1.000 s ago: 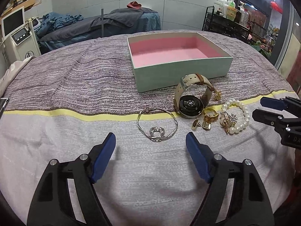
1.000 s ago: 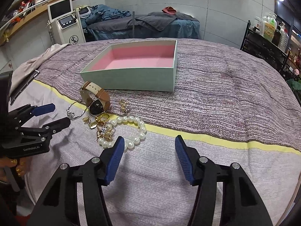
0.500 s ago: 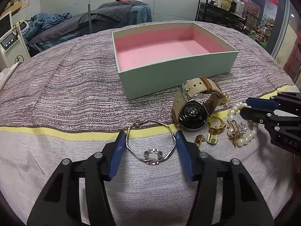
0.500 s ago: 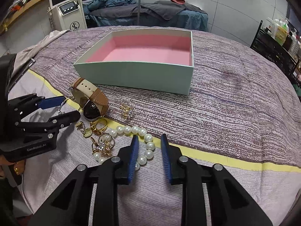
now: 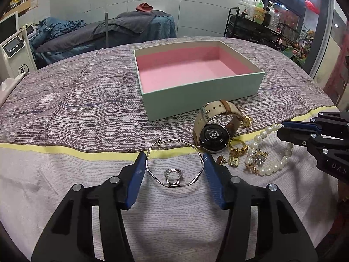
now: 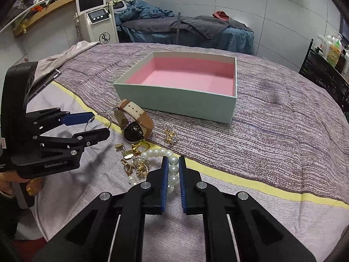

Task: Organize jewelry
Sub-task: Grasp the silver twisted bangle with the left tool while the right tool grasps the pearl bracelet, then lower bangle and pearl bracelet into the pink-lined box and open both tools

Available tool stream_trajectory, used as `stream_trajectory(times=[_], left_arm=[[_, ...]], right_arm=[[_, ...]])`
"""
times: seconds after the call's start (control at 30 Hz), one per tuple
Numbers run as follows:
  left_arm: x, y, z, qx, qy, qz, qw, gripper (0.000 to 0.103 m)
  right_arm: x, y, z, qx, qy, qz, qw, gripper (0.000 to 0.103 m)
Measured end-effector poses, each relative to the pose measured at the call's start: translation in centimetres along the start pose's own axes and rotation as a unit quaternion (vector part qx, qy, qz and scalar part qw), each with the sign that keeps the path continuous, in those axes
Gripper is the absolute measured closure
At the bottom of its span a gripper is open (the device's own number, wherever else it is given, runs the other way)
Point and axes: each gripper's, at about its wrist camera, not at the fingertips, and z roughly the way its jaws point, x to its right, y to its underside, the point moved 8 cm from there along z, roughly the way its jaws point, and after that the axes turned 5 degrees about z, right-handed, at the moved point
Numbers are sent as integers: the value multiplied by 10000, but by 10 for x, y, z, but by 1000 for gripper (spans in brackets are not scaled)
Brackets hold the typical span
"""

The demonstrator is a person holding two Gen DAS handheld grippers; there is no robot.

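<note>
A thin silver bangle (image 5: 174, 142) lies on the bedspread with a silver ring (image 5: 173, 175) inside its loop. My left gripper (image 5: 173, 161) is shut on the bangle, a blue pad against each side; it shows from the side in the right wrist view (image 6: 99, 124). To its right is the pearl bracelet (image 6: 157, 152). My right gripper (image 6: 173, 160) is shut on the bracelet's near strand, with pearls pinched between the pads. A beige and tan strap watch (image 5: 214, 128) lies in front of the open mint box (image 5: 202, 93), which has a pink lining.
Small gold pieces (image 5: 237, 148) lie between the watch and the pearls, and a gold charm (image 6: 170, 135) sits nearer the box. A yellow stripe (image 6: 240, 181) crosses the bedspread. Behind are a treatment bed (image 6: 185, 30), a white machine (image 6: 98, 21) and a black rack (image 5: 257, 26).
My left gripper came forward and its jaws narrowed until they met the bangle's sides. The right gripper came forward over the pearl bracelet and shut on its strand.
</note>
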Motion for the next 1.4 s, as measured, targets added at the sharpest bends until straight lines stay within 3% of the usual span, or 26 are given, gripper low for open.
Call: stream_trajectory(times=[0.27,0.53,0.73,1.0,1.17,1.4], left_arm=[[3,-19,-27,264,128,88,9995,49],[-6,-65,-24,437,-5,242,9987,49],[-15,-101,1,395,-157,351,9985,49],[-13,-124,58,-76,-21,457,9989,49],[-12,-124,85,-406,69,443,9982,49],[-11,-121,98,-488,-15,560,9972,49]], right_arm=[[-14,-29,-39,422,-513,-87,9978,94],[2,-73,-54,826,-409,-28,9957,94],[15,-111,-40,964,-430,181,9943,94],[31,-137,17,643,-360,525,9959,94],[33,-137,53,263,-305,637,9972,94],[42,-127,76,107,57,659,9978,94]])
